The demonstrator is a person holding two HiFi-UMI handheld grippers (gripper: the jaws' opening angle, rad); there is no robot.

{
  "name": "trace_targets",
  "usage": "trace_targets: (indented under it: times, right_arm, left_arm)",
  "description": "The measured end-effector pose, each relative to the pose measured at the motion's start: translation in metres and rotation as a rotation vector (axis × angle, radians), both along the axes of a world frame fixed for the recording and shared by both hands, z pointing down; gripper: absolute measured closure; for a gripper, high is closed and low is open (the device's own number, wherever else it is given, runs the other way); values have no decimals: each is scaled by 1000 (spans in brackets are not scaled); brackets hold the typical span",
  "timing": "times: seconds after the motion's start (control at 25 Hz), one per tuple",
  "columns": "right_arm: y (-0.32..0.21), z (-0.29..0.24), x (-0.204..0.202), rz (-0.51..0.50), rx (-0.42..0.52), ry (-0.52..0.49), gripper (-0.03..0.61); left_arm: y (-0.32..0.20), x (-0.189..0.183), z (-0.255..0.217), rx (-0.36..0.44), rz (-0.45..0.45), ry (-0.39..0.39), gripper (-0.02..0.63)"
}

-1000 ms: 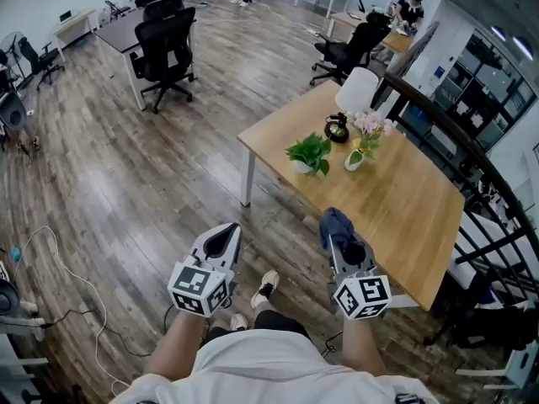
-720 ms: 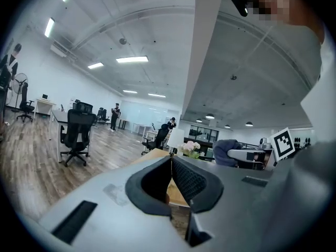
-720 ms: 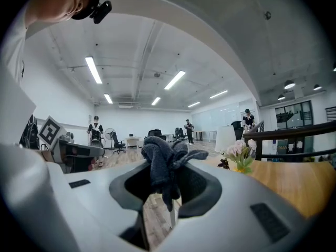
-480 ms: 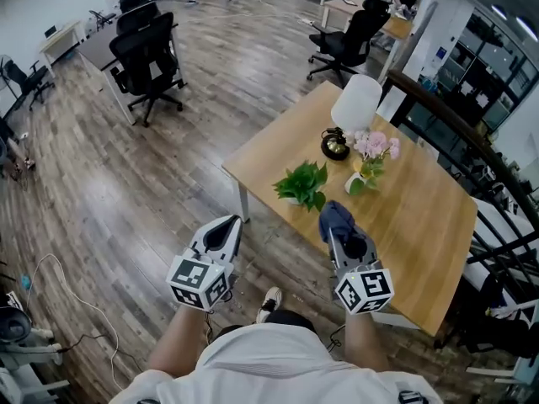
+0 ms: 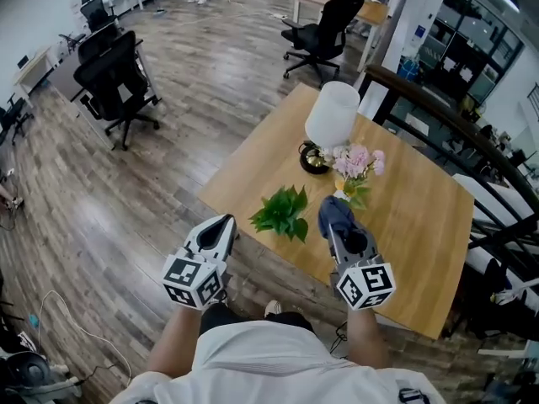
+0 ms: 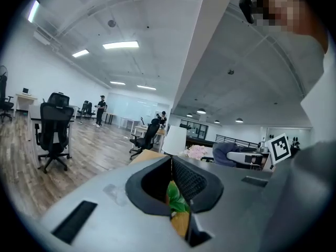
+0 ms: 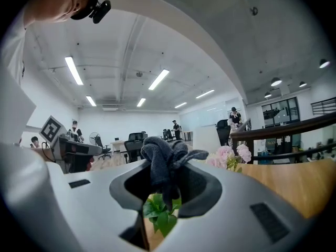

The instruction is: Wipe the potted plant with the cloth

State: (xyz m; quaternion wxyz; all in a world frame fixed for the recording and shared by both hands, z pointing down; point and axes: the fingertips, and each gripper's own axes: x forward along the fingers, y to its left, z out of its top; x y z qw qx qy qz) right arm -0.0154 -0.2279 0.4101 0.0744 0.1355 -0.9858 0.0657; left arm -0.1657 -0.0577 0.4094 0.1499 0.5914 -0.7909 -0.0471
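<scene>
The green potted plant (image 5: 281, 213) stands on the wooden table (image 5: 421, 217) near its front-left edge. Its leaves show between the jaws in the left gripper view (image 6: 176, 197) and the right gripper view (image 7: 160, 214). My right gripper (image 5: 337, 217) is shut on a dark blue-grey cloth (image 5: 335, 215), held over the table just right of the plant. The cloth (image 7: 165, 161) bunches up out of the jaws. My left gripper (image 5: 221, 228) is shut and empty, hanging left of the plant, off the table edge.
Behind the plant stand a white lamp (image 5: 332, 116), a black round dish (image 5: 313, 159) and a vase of pink flowers (image 5: 354, 168). A dark railing (image 5: 455, 124) runs along the table's far side. Office chairs (image 5: 114, 78) and desks stand on the wood floor to the left.
The view has moved forward toward the table: the plant and table now lie closer under both grippers. The right gripper still holds the cloth, now beside the plant.
</scene>
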Motion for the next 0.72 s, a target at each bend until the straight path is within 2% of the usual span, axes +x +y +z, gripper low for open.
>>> trace_targets:
  times: [0.16, 0.36, 0.56, 0.72]
  right_arm:
    - [-23, 10, -2, 93, -10, 19, 419]
    - [-30, 22, -11, 257, -18, 56, 419]
    - [-17, 23, -39, 422, -31, 71, 419]
    - [-1, 33, -62, 518, -58, 77, 419]
  left_arm:
    - [-44, -19, 5, 0, 103, 3, 597]
    - [-81, -52, 24, -14, 268, 36, 597]
    - [-103, -94, 34, -40, 452, 61, 597]
    - [-110, -128, 57, -95, 546, 103, 597]
